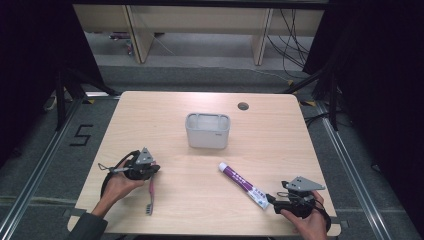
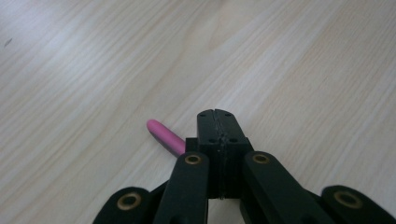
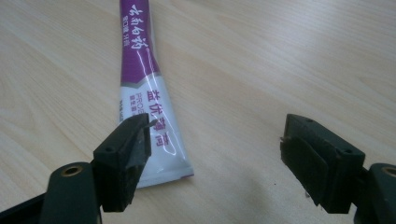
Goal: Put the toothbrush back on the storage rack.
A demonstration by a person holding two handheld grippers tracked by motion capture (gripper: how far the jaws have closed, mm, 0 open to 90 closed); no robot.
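Left gripper point(image 1: 148, 172) jaws pinching pink toothbrush point(image 1: 151, 196) handle, likely for lift. Right gripper point(image 3: 215, 158) jaws spread beside toothpaste tube point(image 3: 142, 84) crimped end, lining up grasp. Grey cup point(image 1: 207, 130) likely destination.

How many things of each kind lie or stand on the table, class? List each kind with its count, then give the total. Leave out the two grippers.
Toothbrush, pink: 1
Toothpaste tube, purple and white: 1
Grey container: 1
Total: 3
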